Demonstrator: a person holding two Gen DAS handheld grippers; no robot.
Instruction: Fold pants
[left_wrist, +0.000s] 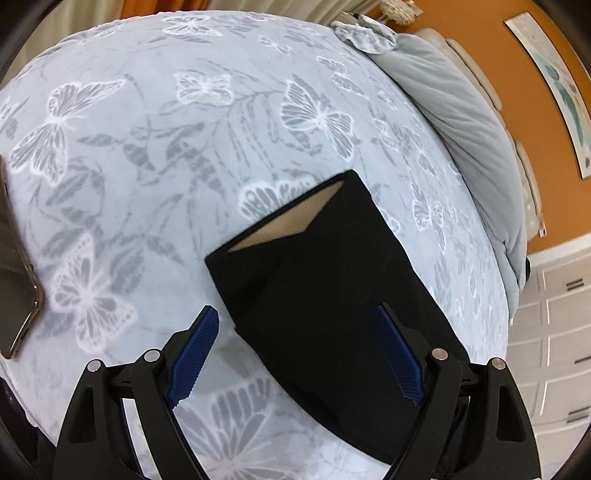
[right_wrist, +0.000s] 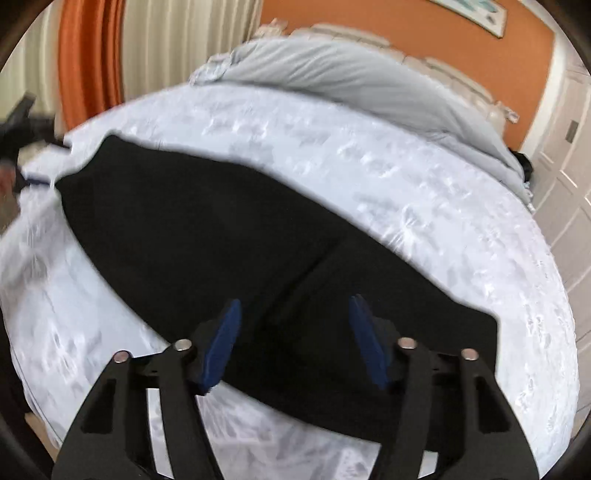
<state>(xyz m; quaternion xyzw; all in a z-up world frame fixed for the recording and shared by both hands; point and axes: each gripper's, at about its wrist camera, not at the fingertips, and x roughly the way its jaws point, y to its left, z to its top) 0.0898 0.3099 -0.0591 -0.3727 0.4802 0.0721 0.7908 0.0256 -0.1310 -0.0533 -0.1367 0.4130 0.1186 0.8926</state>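
blue ribbed pads (left_wrist: 195, 354) line the left tool (left_wrist: 295, 354), whose black jaws stand spread wide and pinch nothing. between and just beyond those jaws lies one end of the black pants (left_wrist: 332, 295), a leg cuff whose opening shows a tan lining (left_wrist: 284, 225). the cuff rests flat on the bed (left_wrist: 147, 147), which wears a pale blue cover printed with white and grey butterflies. the right pad sits over the dark cloth, while the left pad hangs over bare cover; whether either pad touches the fabric cannot be told. at the left edge of this view lies a dark, flat thing with a shiny metal rim (left_wrist: 22, 295), cut off by the frame. toward the far right a grey pillow (left_wrist: 461, 122) lies along the padded headboard, with an orange wall (left_wrist: 517, 92) and a framed picture (left_wrist: 554, 92) behind, and white drawers (left_wrist: 554, 332) stand beside the bed.

the right tool (right_wrist: 295, 343) also stands apart, its jaws partly spread with nothing pinched; its blue pads hover over the wider part of the pants (right_wrist: 221, 240). in this blurred view the garment stretches as a long dark band across the bed (right_wrist: 443, 221), from near the left edge down to the lower right. a faint seam line runs through the cloth just ahead of the pads. beyond it the grey pillow (right_wrist: 351, 74) lies along the head of the bed, with orange and cream curtains (right_wrist: 110, 55) at upper left.
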